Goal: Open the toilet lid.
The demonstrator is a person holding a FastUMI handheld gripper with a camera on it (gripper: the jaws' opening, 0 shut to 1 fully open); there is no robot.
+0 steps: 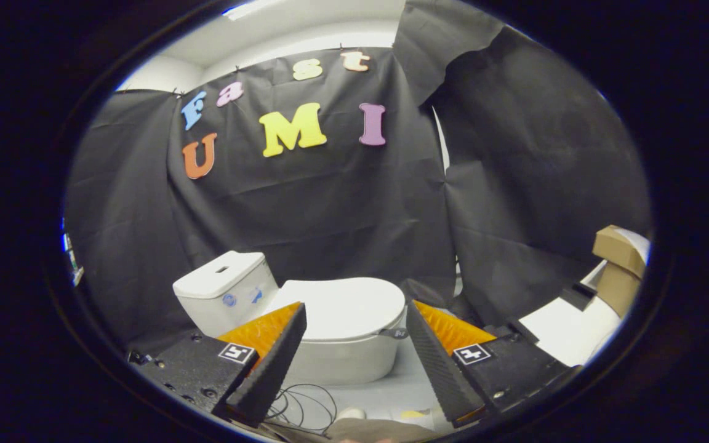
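A small white toilet (345, 357) stands on the floor beyond my fingers, against the black cloth wall. Its lid (342, 307) lies flat and closed over the bowl. The white tank (225, 292) rises at the toilet's left end. A small dark tab (395, 333) sticks out at the lid's right front edge. My gripper (354, 363) is open, its two fingers spread wide with the bowl seen in the gap between them. Nothing is held, and the fingers are short of the toilet.
Thin dark cables (305, 406) coil on the pale floor (404, 384) just under the fingers. To the right sit white boards (567, 329) and brown cardboard boxes (619, 267). The black cloth wall (330, 209) closes the back.
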